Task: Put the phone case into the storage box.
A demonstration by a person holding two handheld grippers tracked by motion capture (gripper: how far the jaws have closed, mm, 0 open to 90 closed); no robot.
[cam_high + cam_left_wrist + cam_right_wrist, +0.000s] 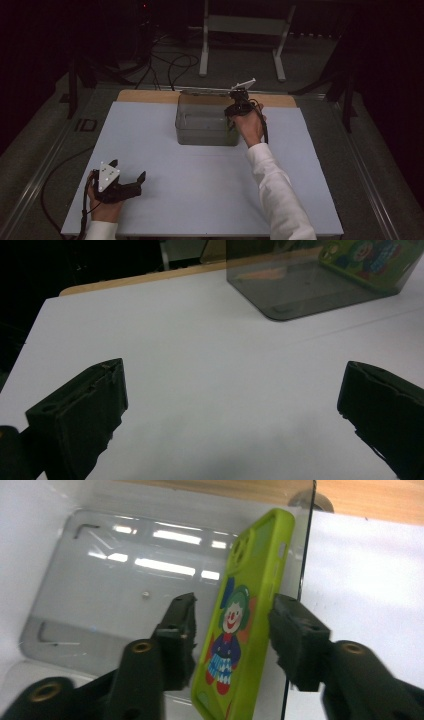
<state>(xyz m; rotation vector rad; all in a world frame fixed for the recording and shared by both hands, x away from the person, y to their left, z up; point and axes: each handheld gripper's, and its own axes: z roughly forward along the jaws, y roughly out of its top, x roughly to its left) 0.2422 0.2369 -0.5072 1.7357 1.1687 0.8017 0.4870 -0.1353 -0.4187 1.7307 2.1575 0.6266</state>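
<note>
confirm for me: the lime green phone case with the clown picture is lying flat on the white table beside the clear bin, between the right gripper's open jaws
Not quite. The lime green phone case stands on edge inside the clear bin, leaning against its wall, not flat on the table beside it. The right gripper view shows this. The rest holds: it carries the clown picture and sits between the open jaws of the right gripper.
</note>
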